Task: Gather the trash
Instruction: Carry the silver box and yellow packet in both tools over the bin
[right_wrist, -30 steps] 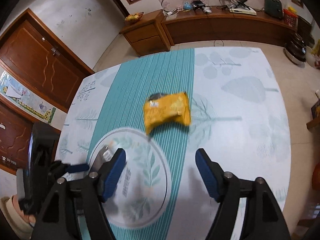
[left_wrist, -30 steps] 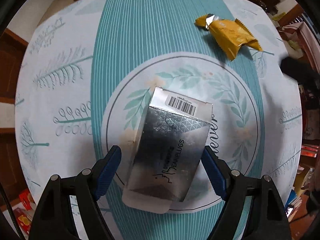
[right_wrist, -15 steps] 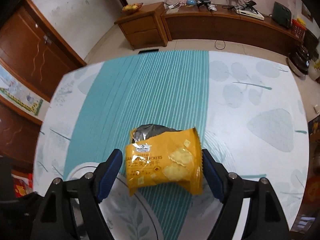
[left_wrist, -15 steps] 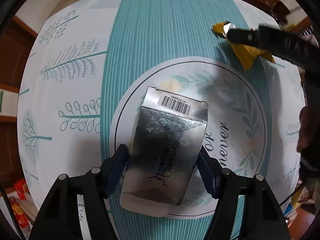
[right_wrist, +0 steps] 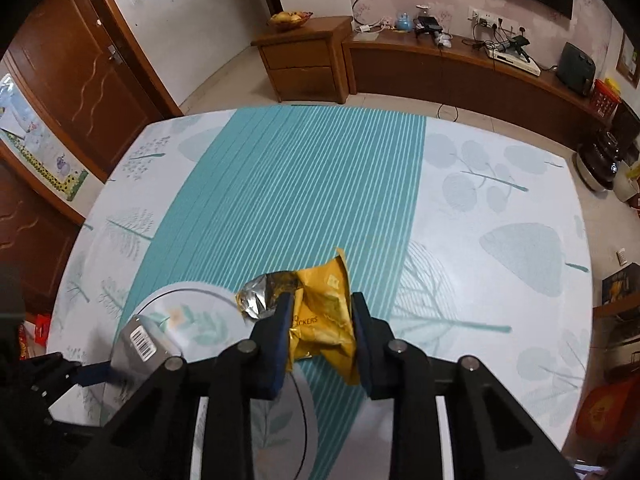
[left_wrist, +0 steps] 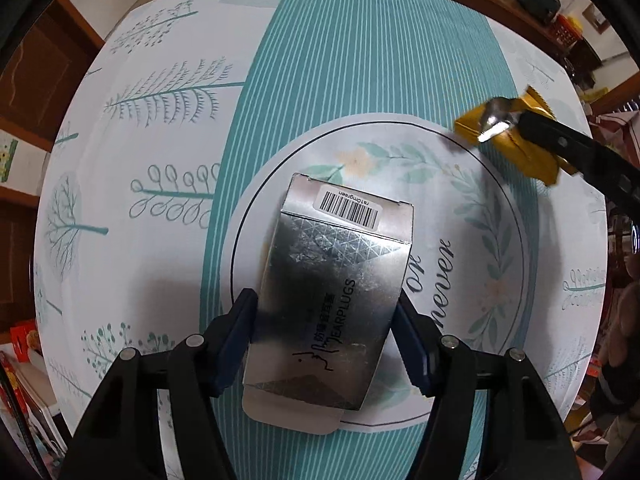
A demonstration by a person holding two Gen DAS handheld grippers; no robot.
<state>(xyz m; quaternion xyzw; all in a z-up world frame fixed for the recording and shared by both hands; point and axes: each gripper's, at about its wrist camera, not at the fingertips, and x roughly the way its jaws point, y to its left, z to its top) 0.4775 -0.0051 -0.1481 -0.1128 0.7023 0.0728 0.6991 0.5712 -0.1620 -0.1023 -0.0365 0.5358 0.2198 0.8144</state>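
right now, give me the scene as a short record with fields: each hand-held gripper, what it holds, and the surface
left hand-held gripper: shut on the silver earplugs box, blue pads pressed on its two long sides
silver earplugs box: barcode end pointing away from the camera, over the round leaf print
right hand-held gripper: shut on the yellow cracker wrapper
yellow cracker wrapper: crumpled, torn silver end sticking out to the left
surface: tablecloth, teal striped band down the middle

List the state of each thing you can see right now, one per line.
Silver earplugs box: flaps open, clamped between left tool's pads.
Yellow cracker wrapper: torn open, crumpled, squeezed by right tool.
Left tool: shut on box.
Right tool: shut on wrapper.
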